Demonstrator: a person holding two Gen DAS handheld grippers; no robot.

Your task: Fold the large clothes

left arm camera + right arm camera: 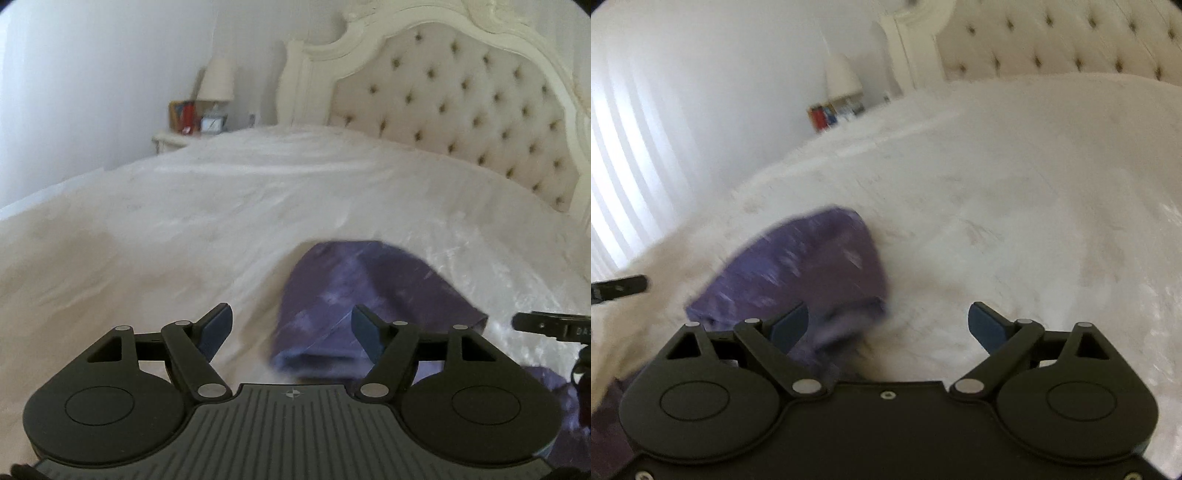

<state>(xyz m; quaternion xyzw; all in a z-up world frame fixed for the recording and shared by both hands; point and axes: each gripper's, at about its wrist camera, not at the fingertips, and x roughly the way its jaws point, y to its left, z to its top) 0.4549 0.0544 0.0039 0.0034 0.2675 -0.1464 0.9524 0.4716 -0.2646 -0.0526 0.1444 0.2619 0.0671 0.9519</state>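
Purple mottled garment (369,295) lies on the white bedspread (184,221) just ahead of us, between our 2 tools: the left gripper (291,328) and the right gripper (888,326) both hold their jaws wide apart, gripping nothing. We judge the garment already folded into a compact bundle, with layered edges showing at its near end, though blur hides whether a further fold remains. Beyond it stand the tufted headboard (461,96) and a lamp (218,79).

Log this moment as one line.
left hand-held gripper: open | right hand-held gripper: open | purple garment: folded on white bed, unheld
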